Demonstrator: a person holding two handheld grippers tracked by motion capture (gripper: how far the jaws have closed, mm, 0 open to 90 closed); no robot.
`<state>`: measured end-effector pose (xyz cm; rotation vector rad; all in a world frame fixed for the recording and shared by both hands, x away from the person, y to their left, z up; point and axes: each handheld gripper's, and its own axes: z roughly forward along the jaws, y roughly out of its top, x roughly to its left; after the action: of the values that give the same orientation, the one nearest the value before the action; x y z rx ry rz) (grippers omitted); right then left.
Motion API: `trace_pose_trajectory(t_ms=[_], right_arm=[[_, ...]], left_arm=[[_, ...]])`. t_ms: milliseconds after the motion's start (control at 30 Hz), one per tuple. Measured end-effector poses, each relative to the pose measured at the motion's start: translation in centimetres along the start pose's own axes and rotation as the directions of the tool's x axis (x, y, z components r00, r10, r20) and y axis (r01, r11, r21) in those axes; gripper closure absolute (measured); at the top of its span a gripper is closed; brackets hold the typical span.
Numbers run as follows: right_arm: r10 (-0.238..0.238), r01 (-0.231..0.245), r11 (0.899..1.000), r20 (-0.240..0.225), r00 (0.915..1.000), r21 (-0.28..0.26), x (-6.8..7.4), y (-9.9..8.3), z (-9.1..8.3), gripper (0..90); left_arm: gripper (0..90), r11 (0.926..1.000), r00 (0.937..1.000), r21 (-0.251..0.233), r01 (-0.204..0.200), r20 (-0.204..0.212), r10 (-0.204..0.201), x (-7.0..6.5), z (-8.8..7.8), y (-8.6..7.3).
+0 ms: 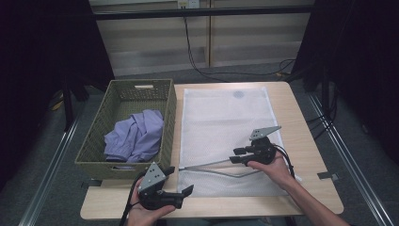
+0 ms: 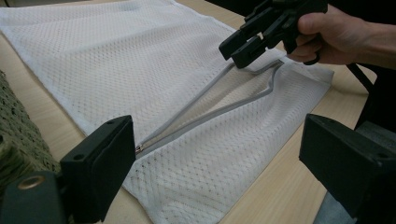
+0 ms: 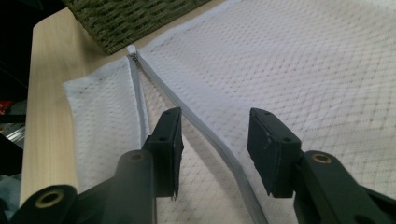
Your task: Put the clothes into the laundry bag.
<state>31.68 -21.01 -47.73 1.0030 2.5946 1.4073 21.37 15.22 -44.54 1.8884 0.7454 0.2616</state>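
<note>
— What is seen on the table?

— A light wooden table [image 1: 308, 141] is shown under dim light, with a white mesh laundry bag [image 1: 221, 122] laid flat on it and a green woven basket [image 1: 94, 141] set just beside its left edge. A lilac shirt [image 1: 136, 136] is seen crumpled inside the basket.

— And the bag's zipper?

— The grey zipper [image 2: 210, 112] is seen partly undone near the front edge, its slider [image 2: 138, 148] at the basket end.

— How are the grippers held?

— The right gripper [image 1: 239, 155] is held over the parted zipper, jaws part open, one tape between them, nothing clamped. The left gripper [image 1: 181, 181] is kept wide open at the bag's front-left corner, nothing gripped.
</note>
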Motion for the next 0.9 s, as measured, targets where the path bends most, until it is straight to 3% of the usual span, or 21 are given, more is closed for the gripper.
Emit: trace_pose_trajectory(t_ms=[300, 767, 900], right_arm=[[-0.004, 0.004, 1.000, 0.013, 0.9999, 0.031, -0.4, -1.0, 1.3, 57.9], [-0.004, 0.000, 0.998, 0.058, 0.9983, 0.059, -0.7, -1.8, 2.1, 75.9], [-0.004, -0.001, 0.998, 0.074, 0.9972, 0.067, -0.6, -1.9, 2.4, 85.6]], left_arm=[[10.7, 0.9999, 0.9999, 0.013, -0.004, -0.011, 0.004, 0.0, 0.0, 0.1], [14.1, 0.9999, 0.9998, 0.008, -0.013, -0.014, 0.013, 0.1, 0.0, 0.2], [14.5, 1.0000, 0.9999, 0.004, -0.004, -0.015, 0.004, 0.2, 0.0, 0.2]])
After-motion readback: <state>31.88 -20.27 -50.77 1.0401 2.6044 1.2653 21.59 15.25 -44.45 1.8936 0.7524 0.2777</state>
